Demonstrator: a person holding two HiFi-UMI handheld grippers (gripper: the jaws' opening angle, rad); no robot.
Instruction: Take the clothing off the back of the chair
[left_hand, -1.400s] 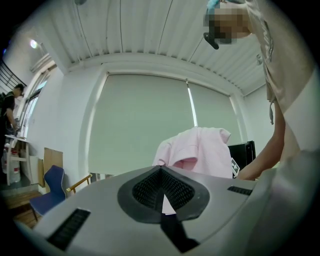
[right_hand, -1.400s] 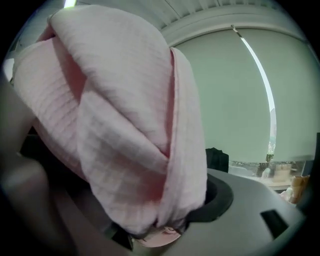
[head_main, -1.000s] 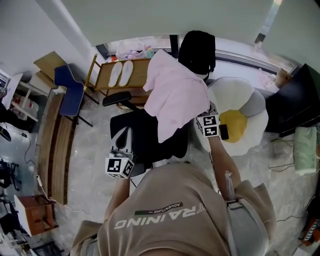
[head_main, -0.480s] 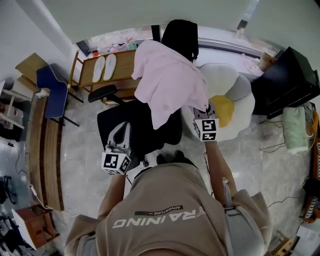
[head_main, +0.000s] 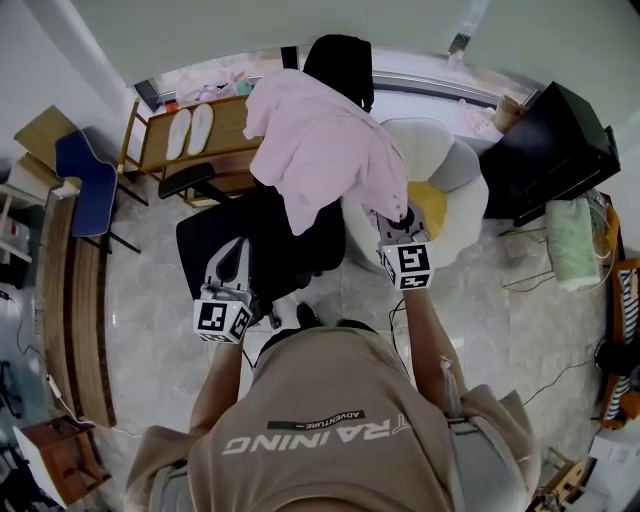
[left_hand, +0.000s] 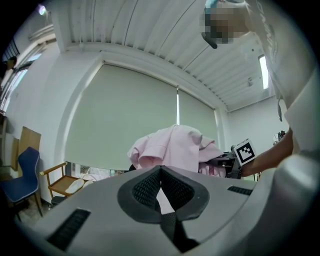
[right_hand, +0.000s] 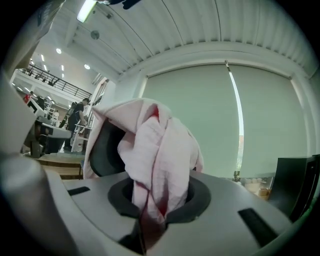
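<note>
A pink garment (head_main: 320, 150) hangs over the backrest of a black office chair (head_main: 290, 250). My right gripper (head_main: 395, 218) is shut on the garment's lower right corner, to the right of the chair. In the right gripper view the bunched pink cloth (right_hand: 160, 150) runs down between the pads of the right gripper (right_hand: 150, 200), with the chair's backrest (right_hand: 107, 150) behind it. My left gripper (head_main: 234, 250) hovers over the seat's left side, jaws together and empty. The left gripper view looks past the left gripper (left_hand: 160, 172) at the garment (left_hand: 175, 150) and the right gripper (left_hand: 235, 162).
A white flower-shaped cushion with a yellow centre (head_main: 455, 195) lies right of the chair. Behind it stands a wooden armchair holding white slippers (head_main: 190, 130). A blue chair (head_main: 85, 185) and a wooden bench (head_main: 65, 300) are on the left, a black cabinet (head_main: 555, 150) on the right.
My right gripper has moved up and to the right with the garment's corner, pulling that side of the cloth away from the chair. The left gripper has shifted slightly over the seat.
</note>
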